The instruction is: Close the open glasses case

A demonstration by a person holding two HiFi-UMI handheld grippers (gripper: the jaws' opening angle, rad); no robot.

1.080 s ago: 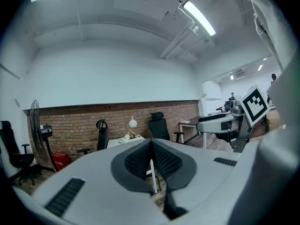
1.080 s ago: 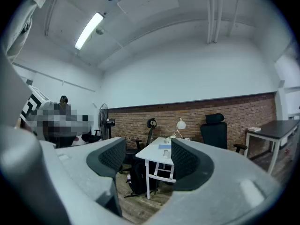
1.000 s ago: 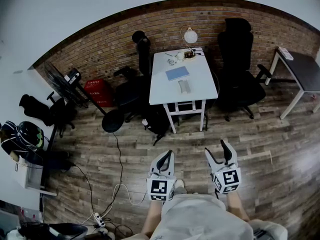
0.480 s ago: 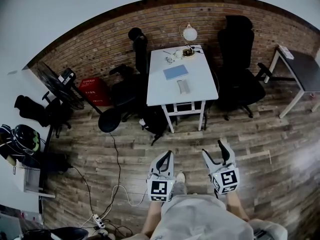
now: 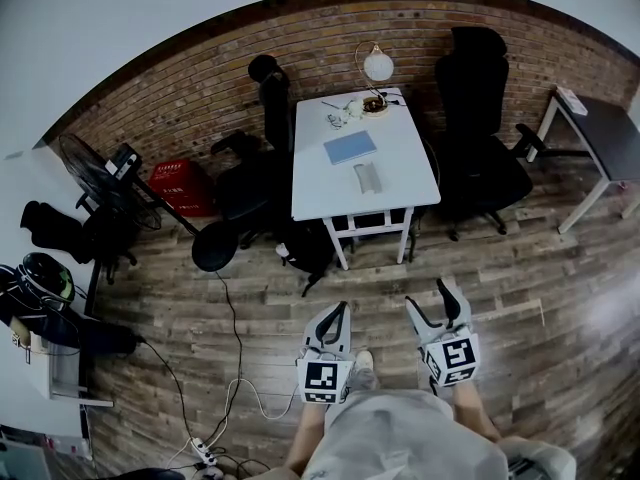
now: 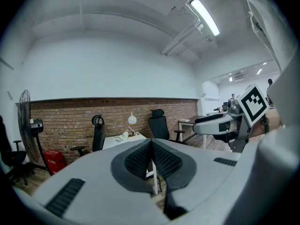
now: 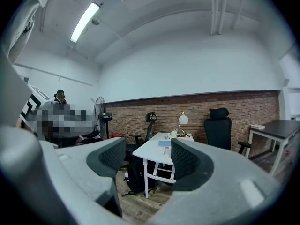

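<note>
Left tongs [image 5: 336, 310] pinched together, empty. Right tongs [image 5: 429, 296] spread apart, empty. Glasses case [image 5: 367, 175] lies on the white counter [image 5: 405, 163] (well apart from both).

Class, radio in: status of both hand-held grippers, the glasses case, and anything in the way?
Left hand-held gripper shut, empty; right hand-held gripper open, empty. Glasses case on white table, far off, lid unreadable. Black backpack by table's near leg.
</note>
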